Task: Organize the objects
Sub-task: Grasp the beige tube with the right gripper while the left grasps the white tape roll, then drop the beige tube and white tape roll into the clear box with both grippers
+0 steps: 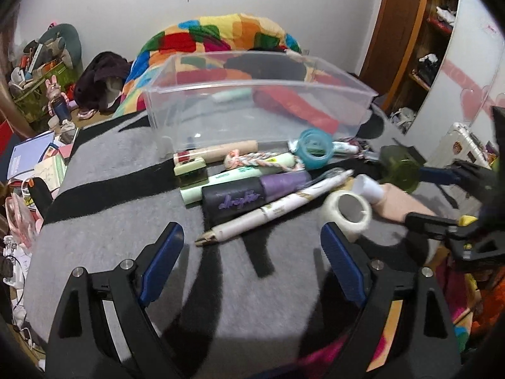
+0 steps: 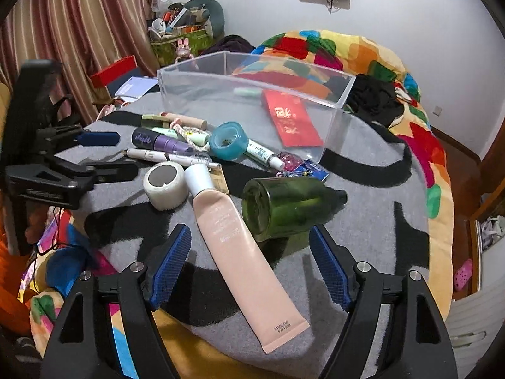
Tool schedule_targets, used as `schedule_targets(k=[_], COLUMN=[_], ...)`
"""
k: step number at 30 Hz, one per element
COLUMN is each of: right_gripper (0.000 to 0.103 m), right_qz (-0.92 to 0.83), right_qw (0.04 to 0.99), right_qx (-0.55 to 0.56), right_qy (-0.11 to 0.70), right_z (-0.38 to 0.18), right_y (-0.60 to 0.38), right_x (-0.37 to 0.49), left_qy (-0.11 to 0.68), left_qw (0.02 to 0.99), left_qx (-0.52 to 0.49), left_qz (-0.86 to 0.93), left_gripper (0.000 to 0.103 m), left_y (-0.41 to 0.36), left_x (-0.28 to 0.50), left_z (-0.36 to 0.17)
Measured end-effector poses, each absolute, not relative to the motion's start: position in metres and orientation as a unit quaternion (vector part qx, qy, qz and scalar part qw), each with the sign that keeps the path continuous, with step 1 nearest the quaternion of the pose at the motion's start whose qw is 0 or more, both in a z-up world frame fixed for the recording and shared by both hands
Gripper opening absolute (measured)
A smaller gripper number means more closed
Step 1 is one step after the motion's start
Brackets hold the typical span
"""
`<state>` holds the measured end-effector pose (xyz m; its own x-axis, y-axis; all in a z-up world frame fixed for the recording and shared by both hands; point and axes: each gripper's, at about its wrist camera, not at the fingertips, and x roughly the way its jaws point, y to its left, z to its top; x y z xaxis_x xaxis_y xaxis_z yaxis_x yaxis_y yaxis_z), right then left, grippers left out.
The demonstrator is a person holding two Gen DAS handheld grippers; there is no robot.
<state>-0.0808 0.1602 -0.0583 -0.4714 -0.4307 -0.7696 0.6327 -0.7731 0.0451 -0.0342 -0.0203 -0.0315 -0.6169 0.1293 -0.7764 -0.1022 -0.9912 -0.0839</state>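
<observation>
Right wrist view: right tongs [image 2: 249, 262] spread around the pink tube [image 2: 243, 252]; left tongs [image 1: 252, 252] spread, empty.

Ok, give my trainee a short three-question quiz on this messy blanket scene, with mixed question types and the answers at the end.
1. True or false: the clear bin already holds a red envelope.
2. The green bottle is: A upright, B lying on its side.
3. Fill in: the right gripper is open over the pink ____.

Key: 1 true; 2 B; 3 tube. The left gripper is also open.
</observation>
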Motion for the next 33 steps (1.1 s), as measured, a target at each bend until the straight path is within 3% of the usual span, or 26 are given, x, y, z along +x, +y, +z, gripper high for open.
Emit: schedule_targets(k=[10,15,22,33], right_gripper=[0.039,0.011,0.008,0.007], right_qz=[-0.836,-0.841,-0.843,-0.859], right_qw=[0.327,0.322,0.329,0.342], right_qx=[0.429,0.423,0.419,0.379], right_qy=[0.103,0.096,0.077,0.042], right_z=[-0.070,-0.068,-0.065,-0.033], right_y=[0.154,0.162,0.168,0.168], right_x=[-0.082,-0.078,-0.072,-0.074], left_qy=[0.004,0.020,-0.001,-0.010], left_qw=[0.109,0.114,0.117,0.108], left_qx=[-0.436,-0.431,-0.433,-0.391], left_qz=[0.894,0.895,0.894,0.914], left_gripper=[0.067,0.064,0.039,0.038], left_y=[0.024,0.041,0.044,0.036], left_x=[-0.032,-0.038,-0.048,-0.036], left_z=[-0.035,-0.039,-0.046,-0.021])
